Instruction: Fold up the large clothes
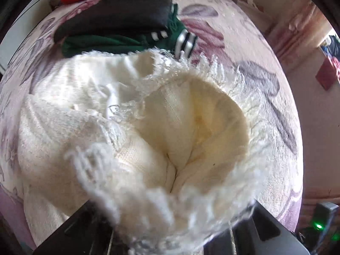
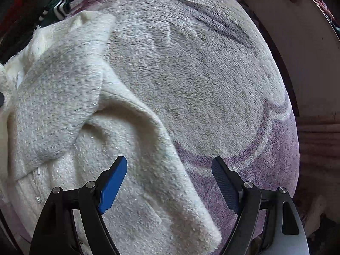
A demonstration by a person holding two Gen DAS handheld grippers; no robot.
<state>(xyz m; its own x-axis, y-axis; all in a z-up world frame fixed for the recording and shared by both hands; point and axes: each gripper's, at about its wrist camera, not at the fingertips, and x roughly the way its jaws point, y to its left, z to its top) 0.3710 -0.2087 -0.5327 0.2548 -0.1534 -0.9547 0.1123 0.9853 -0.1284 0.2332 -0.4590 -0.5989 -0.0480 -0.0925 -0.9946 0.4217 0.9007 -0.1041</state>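
Observation:
A cream fuzzy knit garment (image 1: 63, 127) lies on the bed. In the left wrist view a bunched, fringed part of it (image 1: 191, 131) fills the middle and hides my left gripper's fingertips; the left gripper (image 1: 170, 229) is shut on this fabric and lifts it. In the right wrist view the same garment (image 2: 131, 148) lies with a folded sleeve (image 2: 59, 97) on top. My right gripper (image 2: 170, 180) is open and empty, just above the garment's right edge, blue pads (image 2: 112, 184) spread apart.
The bed has a plush floral blanket (image 2: 201, 85) in pink, grey and purple. Black, green striped and red clothes (image 1: 119, 21) are piled at the far side. A wall and floor lie to the right (image 1: 314, 106).

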